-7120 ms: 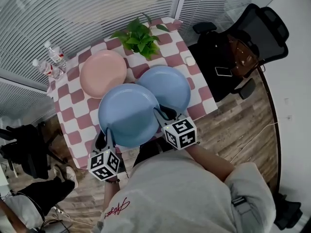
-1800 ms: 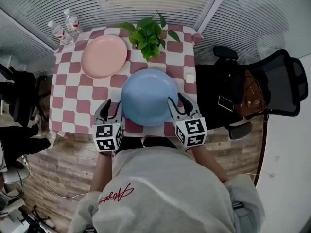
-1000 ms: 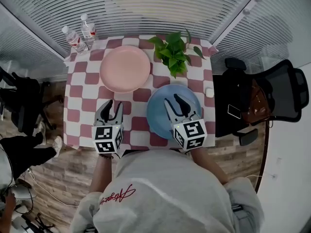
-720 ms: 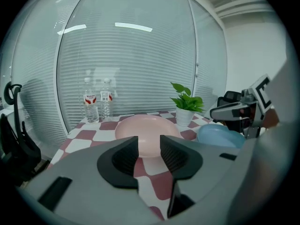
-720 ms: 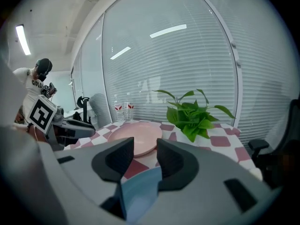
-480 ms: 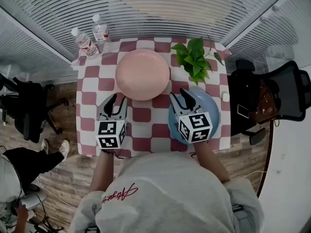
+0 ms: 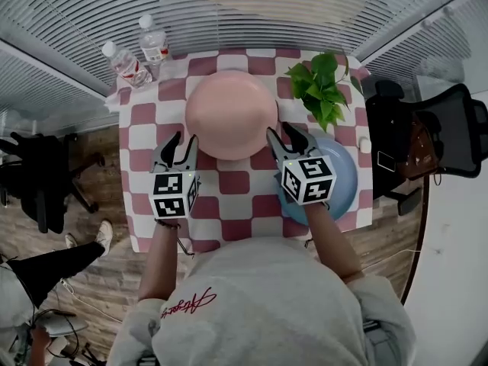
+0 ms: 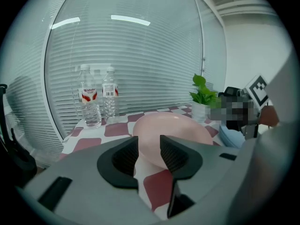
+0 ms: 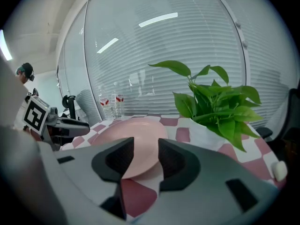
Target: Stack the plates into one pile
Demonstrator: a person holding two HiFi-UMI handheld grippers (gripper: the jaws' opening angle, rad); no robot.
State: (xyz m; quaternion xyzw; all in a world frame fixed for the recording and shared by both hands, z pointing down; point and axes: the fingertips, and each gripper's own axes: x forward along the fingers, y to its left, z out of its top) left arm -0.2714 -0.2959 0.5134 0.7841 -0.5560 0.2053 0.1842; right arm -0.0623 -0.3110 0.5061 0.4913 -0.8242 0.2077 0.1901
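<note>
- pink plate: plain
- blue plate: plain, pale
- cloth: dark red and white checks
- plant: green
- bottles: clear, red labels
- sweatshirt: grey, red script

No legible text, red labels on water bottles too small, red script on sweatshirt unreadable

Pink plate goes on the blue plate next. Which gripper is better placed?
Right, narrowly. The left gripper and right gripper both stand open beside the rim of the pink plate. The right one is already over the blue plate, so its carry looks shorter.
</note>
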